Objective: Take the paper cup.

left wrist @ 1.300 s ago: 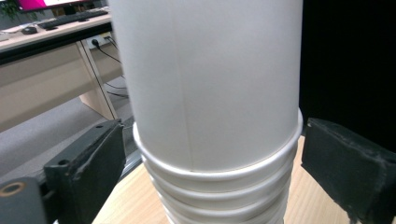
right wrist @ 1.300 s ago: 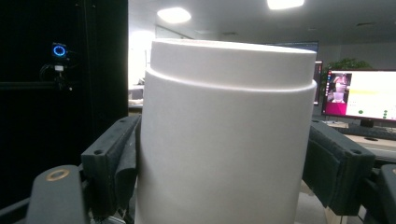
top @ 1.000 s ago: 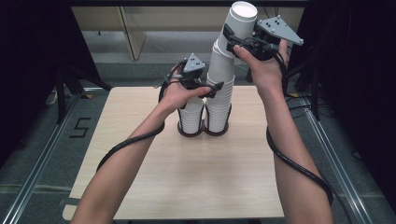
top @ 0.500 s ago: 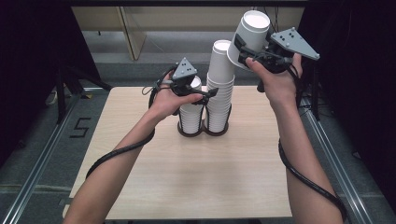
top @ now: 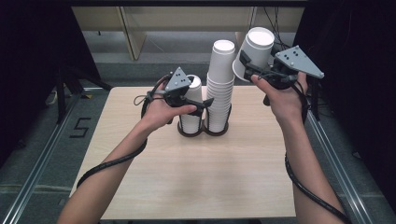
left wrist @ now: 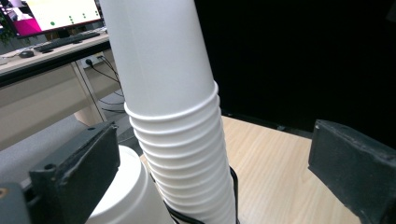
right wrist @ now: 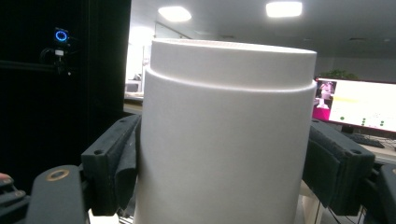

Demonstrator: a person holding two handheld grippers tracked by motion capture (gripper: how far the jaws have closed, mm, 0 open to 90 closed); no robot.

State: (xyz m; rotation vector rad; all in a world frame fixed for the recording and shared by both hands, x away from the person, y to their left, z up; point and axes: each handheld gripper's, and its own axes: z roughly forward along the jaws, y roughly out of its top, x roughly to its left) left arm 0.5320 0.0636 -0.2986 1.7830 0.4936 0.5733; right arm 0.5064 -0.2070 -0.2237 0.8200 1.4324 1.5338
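The right gripper (top: 248,70) is clamped on a single white paper cup (top: 254,53), holding it in the air to the right of the tall cup stack (top: 220,88) and apart from it; in the right gripper view both black jaws press the cup's sides. The left gripper (top: 198,105) has its jaws spread wide, with nothing squeezed between them. It sits low by the short cup stack (top: 191,109), and in the left gripper view one jaw lies beside that stack's top while the tall stack rises between the jaws. Both stacks stand upright in a dark two-ring holder (top: 204,132) near the far edge of the wooden table (top: 196,182).
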